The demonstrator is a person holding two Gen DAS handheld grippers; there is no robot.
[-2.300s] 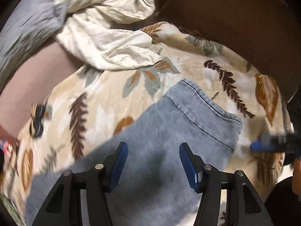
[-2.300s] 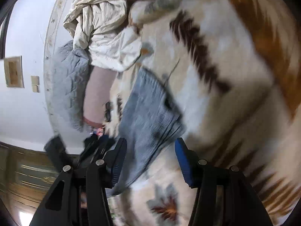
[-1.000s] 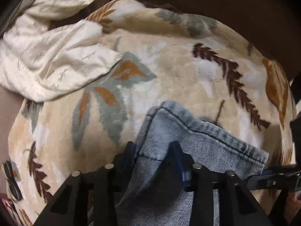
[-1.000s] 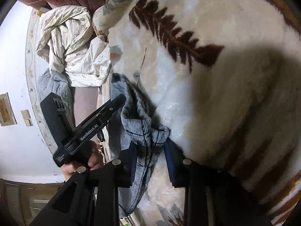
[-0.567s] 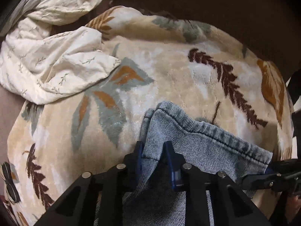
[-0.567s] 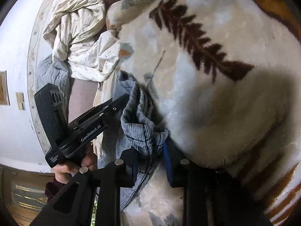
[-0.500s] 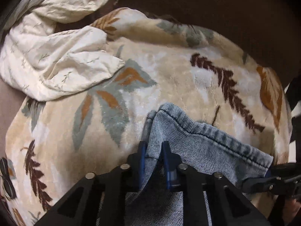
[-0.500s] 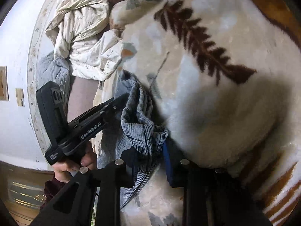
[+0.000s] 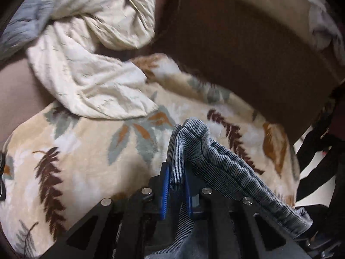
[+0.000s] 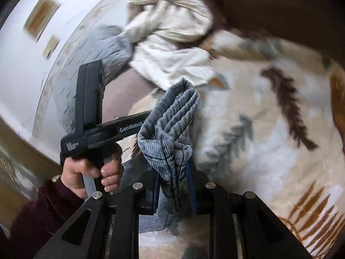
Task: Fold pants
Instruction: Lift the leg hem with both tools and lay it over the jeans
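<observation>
- While both grippers clamp it, the jeans hang bunched above the blanket, one hemmed end lifted clear of the plush instead of lying flat on it as it did a second ago.
- In the left wrist view the denim edge stands up between the blue pads and trails off to the right as a ridged band.
- In the right wrist view the same cloth sits gathered in thick folds between that gripper's fingers.
- Left gripper: its jaws have just closed, and they now pinch a thin fold of the hem.
- Right gripper: its jaws have narrowed too and grasp a thicker wad of denim.
- Compared with a second ago, both views show more of the bed beyond, so the pair seems to have risen with the cloth.
- A hand in a dark red sleeve grips the left tool's handle, just beside the cloth.
- Judged from this, the pick-up is done and the fold itself comes next: carrying this end over the rest of the garment.
- A cream sheet lies crumpled further up the bed, well apart from the jeans.
</observation>
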